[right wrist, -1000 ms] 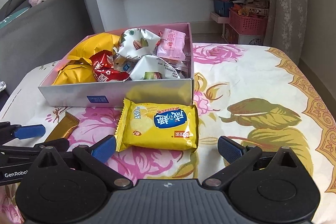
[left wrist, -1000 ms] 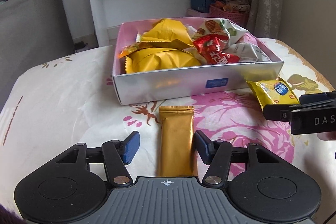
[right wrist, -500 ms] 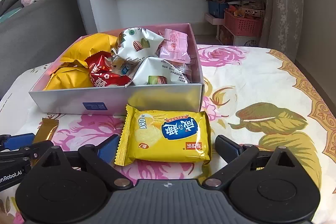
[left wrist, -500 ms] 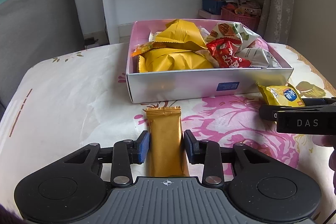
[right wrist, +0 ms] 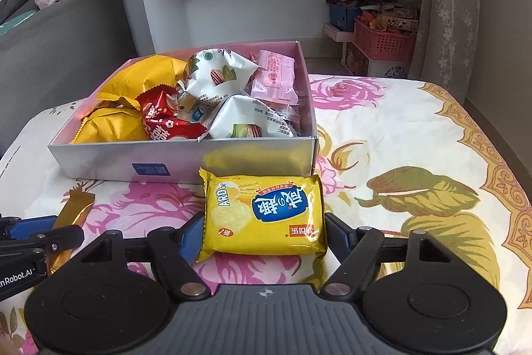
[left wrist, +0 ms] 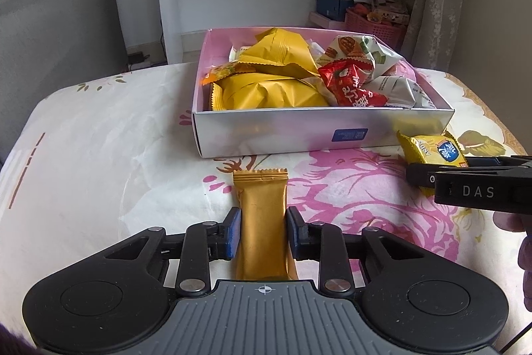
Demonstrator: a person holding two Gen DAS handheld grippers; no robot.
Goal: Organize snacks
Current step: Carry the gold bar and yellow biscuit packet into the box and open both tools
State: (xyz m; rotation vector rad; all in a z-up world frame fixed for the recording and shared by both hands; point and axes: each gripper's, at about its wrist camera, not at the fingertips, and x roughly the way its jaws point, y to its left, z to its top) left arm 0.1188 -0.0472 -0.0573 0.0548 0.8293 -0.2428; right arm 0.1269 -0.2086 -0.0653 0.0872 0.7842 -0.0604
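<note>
two snacks outside the box: one per gripper, both on the flowered cloth.
left gripper: blue pads pressed onto both long edges of the gold bar, jaws narrow and holding it.
gold bar: plain gold wrapper, no print readable, crimped end pointing at the box; lies on the cloth, just short of the box front.
left gripper, seen from right wrist view: body reads "nrobot.ai", first letters cut off at the frame edge.
box: silver outside, pink inside, small blue label on the front wall, text too small to read.
box contents: yellow bags at left, red packet with white chinese characters in the middle, white nut packets and a pink packet at right.
yellow cracker pack: reads "ard", blue oval with white chinese characters; flat on the cloth, just in front of the box's right corner.
right gripper: jaws wide, pads touching both short ends of the cracker pack, gripping it.
right gripper body, left wrist view: "das" in white.
</note>
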